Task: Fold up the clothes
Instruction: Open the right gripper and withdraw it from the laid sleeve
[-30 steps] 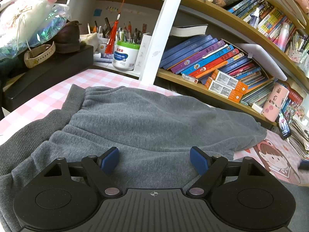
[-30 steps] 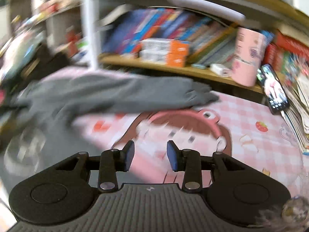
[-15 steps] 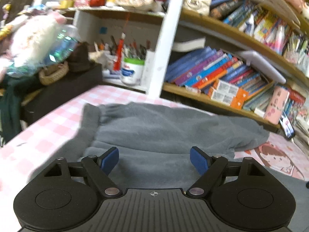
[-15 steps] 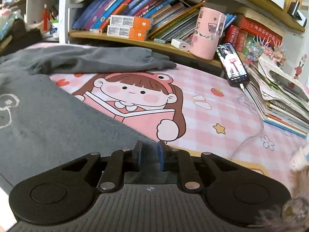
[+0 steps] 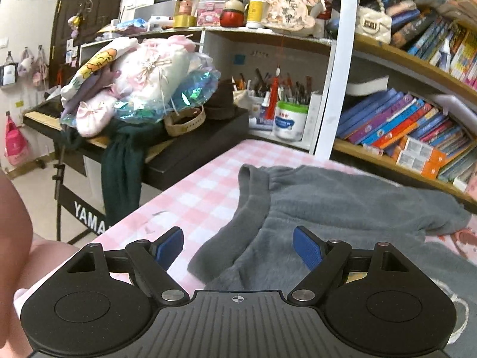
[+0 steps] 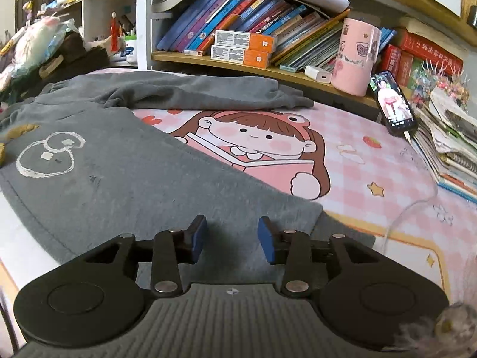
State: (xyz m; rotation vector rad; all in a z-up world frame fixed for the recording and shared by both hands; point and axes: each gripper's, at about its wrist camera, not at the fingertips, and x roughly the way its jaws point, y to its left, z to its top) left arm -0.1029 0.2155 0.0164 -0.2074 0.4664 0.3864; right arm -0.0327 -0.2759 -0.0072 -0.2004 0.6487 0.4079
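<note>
Left claw [image 5: 238, 247] stands wide and empty over the grey sweatshirt [image 5: 342, 208]; right claw [image 6: 232, 235] is opening, nothing gripped, above its hem on the bench [image 6: 372, 161].

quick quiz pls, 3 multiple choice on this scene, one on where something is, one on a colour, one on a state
1. Where does the phone stand?
A. flat on the grey garment
B. propped at the desk's far right, beside the pink cup
C. on top of the keyboard

2. What colour is the garment spread on the desk?
A. grey
B. red
C. white

3. What is between the right gripper's fingers?
A. a book, clamped
B. the charging cable
C. grey fabric below them, not pinched

Key:
1 B, the right wrist view shows it leaning upright next to the cup, a cable running from its lower end.
2 A, grey in both views, with a white outline drawing on it.
3 C, the jaws are opening, and a clear gap shows between the blue pads over the cloth.
</note>
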